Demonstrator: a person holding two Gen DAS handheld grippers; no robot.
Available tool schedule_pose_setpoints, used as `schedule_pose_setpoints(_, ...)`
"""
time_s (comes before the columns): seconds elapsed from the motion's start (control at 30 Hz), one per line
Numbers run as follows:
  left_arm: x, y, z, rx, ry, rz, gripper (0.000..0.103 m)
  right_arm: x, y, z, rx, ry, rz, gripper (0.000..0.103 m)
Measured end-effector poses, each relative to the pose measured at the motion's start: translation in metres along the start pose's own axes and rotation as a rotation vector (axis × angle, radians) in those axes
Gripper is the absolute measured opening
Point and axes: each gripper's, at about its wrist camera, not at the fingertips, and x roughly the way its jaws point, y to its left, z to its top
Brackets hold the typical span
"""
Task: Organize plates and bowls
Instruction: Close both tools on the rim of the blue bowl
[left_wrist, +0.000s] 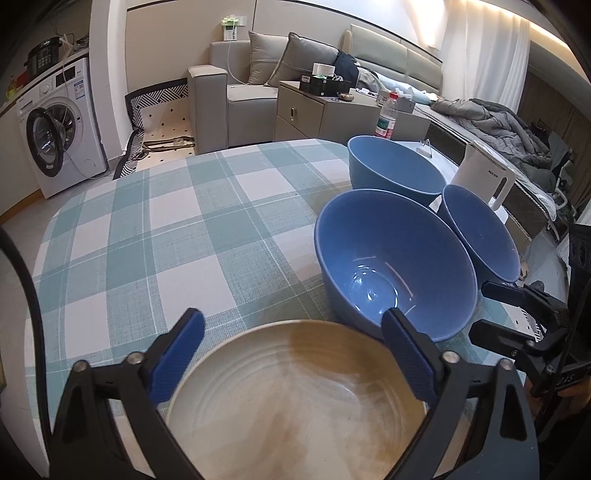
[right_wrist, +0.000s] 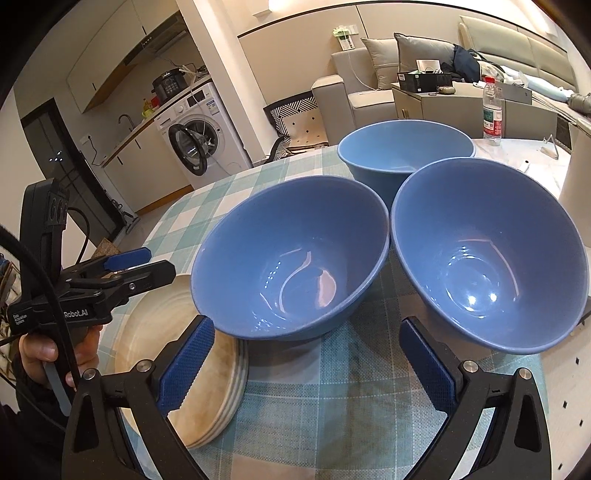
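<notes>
Your left gripper (left_wrist: 291, 334), jaws wide, hovers over the plates (right_wrist: 207, 398), a stack only your right gripper's (right_wrist: 306, 354) view, jaws wide before three bowls (right_wrist: 291, 254), reveals.

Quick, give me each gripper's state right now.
Left gripper: open, holding nothing, above the stack of round beige ceramic plates.
Right gripper: open, empty, facing the glossy blue bowls.

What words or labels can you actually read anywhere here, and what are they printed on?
"Robot.AI": white lettering on the body of the left gripper.
Small white print beside it: too small to read.
White kettle: a dark brand mark, blurred.
Water bottle label, washing machine stickers: unreadable.
</notes>
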Motion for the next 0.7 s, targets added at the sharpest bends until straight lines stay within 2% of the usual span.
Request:
schedule_pose_setpoints(0.13, 0.006, -0.003, 0.004, 0.010, 0.005, -0.002, 0.090, 0.004, -0.001, 0.003, 0.004, -0.001, -0.001, 0.100)
schedule_pose_setpoints(0.27, 0.009, -0.006, 0.008, 0.017, 0.006, -0.015, 0.090, 0.009, -0.003, 0.004, 0.019, 0.011, 0.001, 0.090)
schedule_pose_setpoints(0.37, 0.011, -0.007, 0.010, 0.016, 0.010, -0.027, 0.089, 0.013, -0.004, 0.004, 0.032, 0.018, 0.007, 0.088)
schedule_pose_setpoints(0.4, 0.012, -0.007, 0.011, 0.016, 0.012, -0.031, 0.088, 0.013, -0.006, 0.004, 0.036, 0.019, 0.008, 0.087)
schedule_pose_setpoints(0.47, 0.015, -0.008, 0.013, 0.015, 0.020, -0.040, 0.078, 0.013, -0.006, 0.004, 0.038, 0.019, 0.008, 0.085)
schedule_pose_setpoints(0.57, 0.021, -0.008, 0.014, 0.008, 0.034, -0.055, 0.077, 0.014, -0.006, 0.004, 0.039, 0.020, 0.008, 0.084)
schedule_pose_setpoints(0.63, 0.024, -0.009, 0.015, 0.007, 0.040, -0.068, 0.077, 0.015, -0.006, 0.006, 0.039, 0.023, 0.015, 0.079)
schedule_pose_setpoints(0.7, 0.028, -0.010, 0.016, 0.003, 0.050, -0.078, 0.073, 0.015, -0.005, 0.007, 0.037, 0.023, 0.016, 0.075)
